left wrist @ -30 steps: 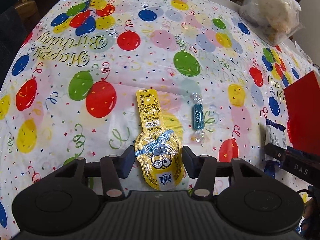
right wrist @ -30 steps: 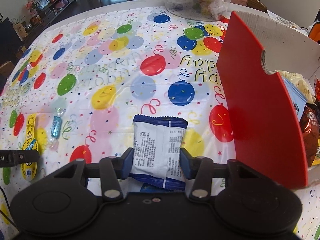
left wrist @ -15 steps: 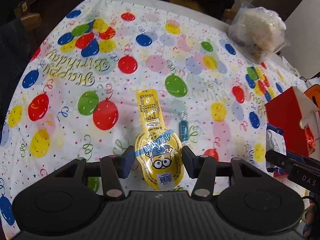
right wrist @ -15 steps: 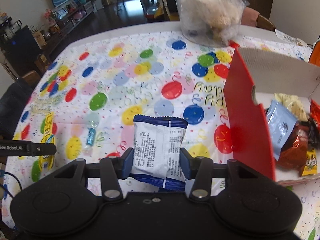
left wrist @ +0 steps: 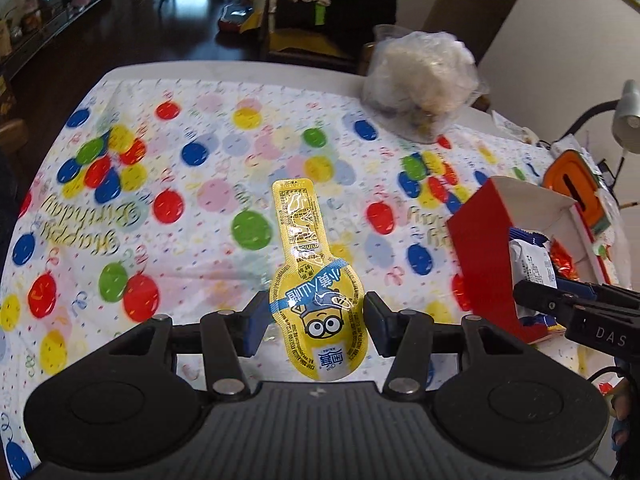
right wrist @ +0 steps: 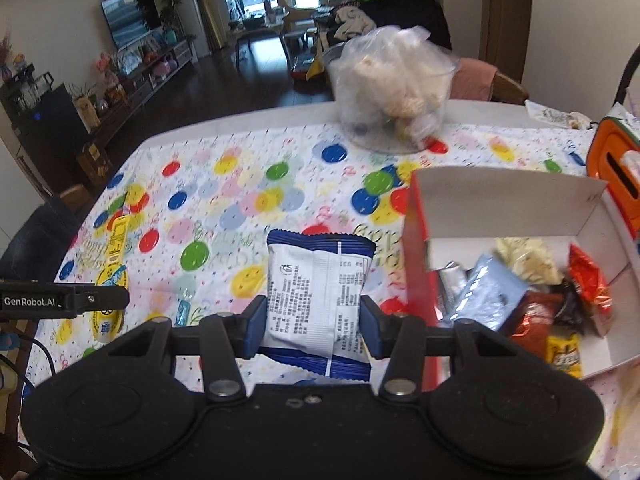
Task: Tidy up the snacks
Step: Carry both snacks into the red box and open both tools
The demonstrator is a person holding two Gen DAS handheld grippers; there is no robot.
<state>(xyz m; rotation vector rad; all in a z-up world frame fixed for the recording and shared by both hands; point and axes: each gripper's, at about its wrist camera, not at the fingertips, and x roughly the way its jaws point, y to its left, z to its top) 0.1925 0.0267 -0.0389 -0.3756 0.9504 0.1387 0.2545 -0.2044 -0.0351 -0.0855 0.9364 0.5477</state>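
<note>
A living room shows beyond the table, whose balloon tablecloth (left wrist: 200,208) now lies well below both grippers; a second ago it filled both views. The left gripper (left wrist: 316,316) has risen with the yellow jelly pouch (left wrist: 316,308) clamped between its pads. A blue wrapped candy (right wrist: 183,307) is left on the cloth. To its right, the right gripper (right wrist: 312,320) has lifted the white-and-blue snack packet (right wrist: 320,292). Right of both sits the red snack box (right wrist: 508,216), open and partly filled, probably next for both.
</note>
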